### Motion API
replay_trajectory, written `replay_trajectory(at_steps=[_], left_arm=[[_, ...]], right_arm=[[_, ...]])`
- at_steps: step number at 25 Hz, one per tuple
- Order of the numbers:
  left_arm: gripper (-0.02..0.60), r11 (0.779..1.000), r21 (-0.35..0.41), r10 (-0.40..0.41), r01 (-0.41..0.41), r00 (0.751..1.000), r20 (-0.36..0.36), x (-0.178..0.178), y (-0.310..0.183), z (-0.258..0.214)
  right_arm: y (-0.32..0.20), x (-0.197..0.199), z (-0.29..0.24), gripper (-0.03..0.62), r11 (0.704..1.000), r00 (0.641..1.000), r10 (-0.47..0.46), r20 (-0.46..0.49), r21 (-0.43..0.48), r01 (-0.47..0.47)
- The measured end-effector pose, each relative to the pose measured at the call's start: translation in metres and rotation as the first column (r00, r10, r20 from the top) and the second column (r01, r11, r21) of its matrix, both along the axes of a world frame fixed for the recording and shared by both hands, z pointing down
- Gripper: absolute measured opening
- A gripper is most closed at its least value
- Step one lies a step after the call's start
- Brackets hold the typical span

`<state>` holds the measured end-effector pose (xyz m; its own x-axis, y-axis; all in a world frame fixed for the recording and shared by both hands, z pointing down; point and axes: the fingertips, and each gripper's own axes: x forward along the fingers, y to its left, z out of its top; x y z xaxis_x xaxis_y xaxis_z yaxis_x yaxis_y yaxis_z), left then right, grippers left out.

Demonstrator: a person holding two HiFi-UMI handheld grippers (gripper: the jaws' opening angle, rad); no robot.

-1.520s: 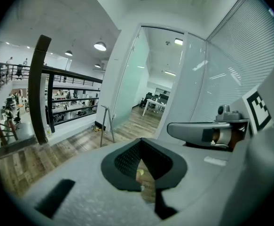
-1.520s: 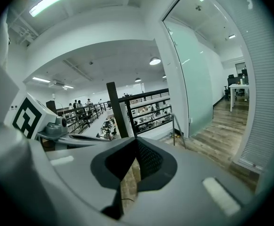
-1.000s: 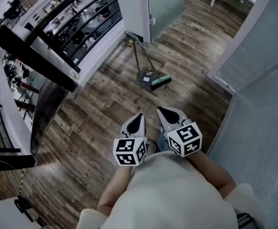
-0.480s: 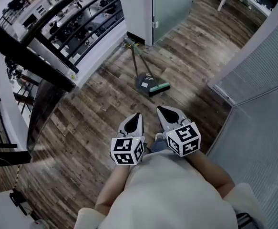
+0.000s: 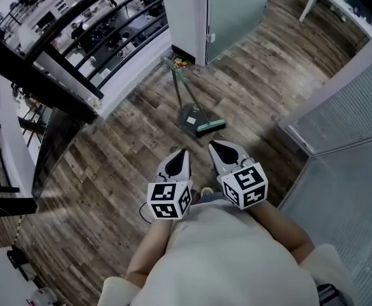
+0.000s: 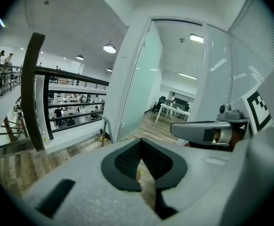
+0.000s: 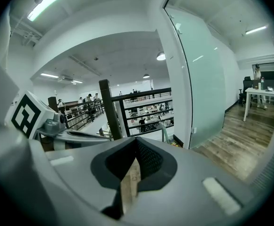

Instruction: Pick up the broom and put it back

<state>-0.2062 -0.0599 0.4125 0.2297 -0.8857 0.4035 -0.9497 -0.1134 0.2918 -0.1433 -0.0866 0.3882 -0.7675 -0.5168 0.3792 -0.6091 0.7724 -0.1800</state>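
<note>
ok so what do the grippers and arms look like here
Both the left gripper and right gripper are pale grey shells tapering to a point, lined with dark dimpled pads. Each carries a white cube with black square markers. The person wears a pale top.

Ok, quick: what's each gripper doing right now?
Left gripper: closed, holding nothing.
Right gripper: closed, holding nothing.

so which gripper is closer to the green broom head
Right. In the head view the right gripper is just below the broom head; the left gripper is below and further left.
</note>
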Motion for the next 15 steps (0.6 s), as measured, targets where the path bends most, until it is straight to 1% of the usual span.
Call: replay_trajectory(at_steps=[8,15], left_arm=[[0.005,0.999,-0.013,-0.035,0.035,0.999,0.001,0.007,-0.017,0.004],[0.005,0.999,-0.020,-0.039,0.040,0.999,0.010,0.007,-0.020,0.004]], right_arm=[[-0.018,0.005,0.006,0.005,1.000,1.000,-0.025,0.008,-0.011,0.025],[-0.024,0.007,0.006,0.005,1.000,1.000,-0.023,0.014,-0.017,0.023]])
